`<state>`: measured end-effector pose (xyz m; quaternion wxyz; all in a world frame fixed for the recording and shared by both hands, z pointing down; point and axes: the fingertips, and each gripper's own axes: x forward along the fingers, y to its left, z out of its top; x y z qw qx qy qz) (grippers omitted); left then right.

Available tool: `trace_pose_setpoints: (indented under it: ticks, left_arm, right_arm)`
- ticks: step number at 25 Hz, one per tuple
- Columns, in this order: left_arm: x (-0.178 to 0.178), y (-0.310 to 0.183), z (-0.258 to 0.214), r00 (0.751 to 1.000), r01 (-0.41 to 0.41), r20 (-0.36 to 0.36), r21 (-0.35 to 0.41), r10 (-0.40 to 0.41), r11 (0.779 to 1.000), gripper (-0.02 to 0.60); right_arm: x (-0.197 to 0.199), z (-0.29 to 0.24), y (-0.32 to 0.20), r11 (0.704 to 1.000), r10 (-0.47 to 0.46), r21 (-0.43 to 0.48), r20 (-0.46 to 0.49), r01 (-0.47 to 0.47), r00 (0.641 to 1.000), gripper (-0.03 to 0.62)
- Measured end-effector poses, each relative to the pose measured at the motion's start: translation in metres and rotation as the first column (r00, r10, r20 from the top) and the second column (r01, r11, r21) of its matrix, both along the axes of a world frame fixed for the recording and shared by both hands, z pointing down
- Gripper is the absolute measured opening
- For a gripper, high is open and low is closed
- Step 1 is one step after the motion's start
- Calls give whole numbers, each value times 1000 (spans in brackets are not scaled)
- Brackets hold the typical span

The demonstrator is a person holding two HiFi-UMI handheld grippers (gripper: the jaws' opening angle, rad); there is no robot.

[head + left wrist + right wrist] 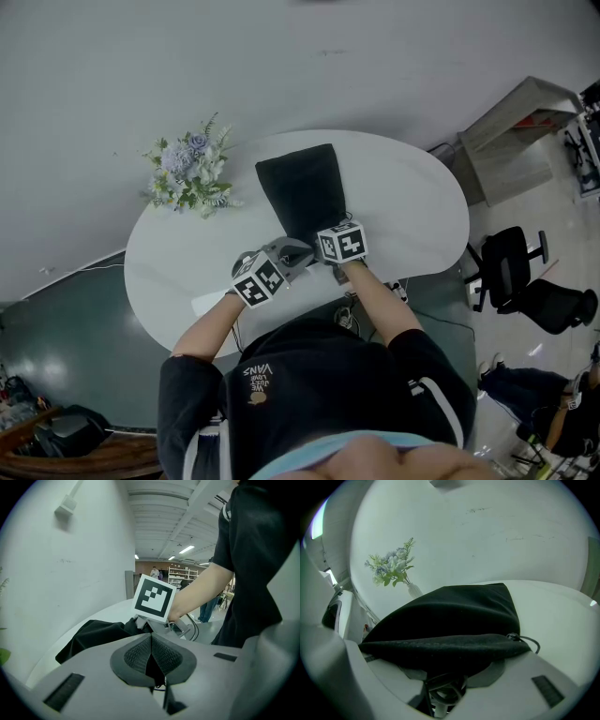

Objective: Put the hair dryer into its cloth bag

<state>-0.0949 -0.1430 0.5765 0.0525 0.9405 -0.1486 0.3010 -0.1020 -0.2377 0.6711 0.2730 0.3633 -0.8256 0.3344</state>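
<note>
Right gripper [446, 673] | grips cloth bag [454, 611] at near hem | bag ahead

Scanning for anything legible. Head view, lower middle of the frame: the black shirt [309, 375] carries a pale print [257, 369]. It's upside down from where I sit, and I read VANS in block letters. Smaller lines are stacked just beside that word, too fine for me to make out. Centre of the frame, the left marker cube [258, 278] and the right marker cube [341, 242] show black-and-white square patterns only, no letters or digits. In the left gripper view the right cube fills the middle with the same blocky pattern, nothing to read. In the right gripper view I can read no lettering.
</note>
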Motion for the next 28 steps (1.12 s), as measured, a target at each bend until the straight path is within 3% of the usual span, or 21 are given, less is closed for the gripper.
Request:
trace_pose_setpoints:
  ticks: [5, 10, 28]
  left_arm:
    - [-2, 2, 8, 1000, 3, 10, -11, -3, 1000, 21]
    - [-5, 3, 12, 1000, 18, 3, -6, -18, 1000, 21]
    - [7, 18, 22, 999, 12, 42, 19, -12, 1000, 23]
  right_arm:
    - [-2, 5, -1, 1000, 11, 28, -13, -10, 1000, 183]
    - [-1, 0, -3, 995, 70, 64, 38, -72, 997, 183]
    - [52, -22, 24, 968, 198, 131, 119, -213, 973, 184]
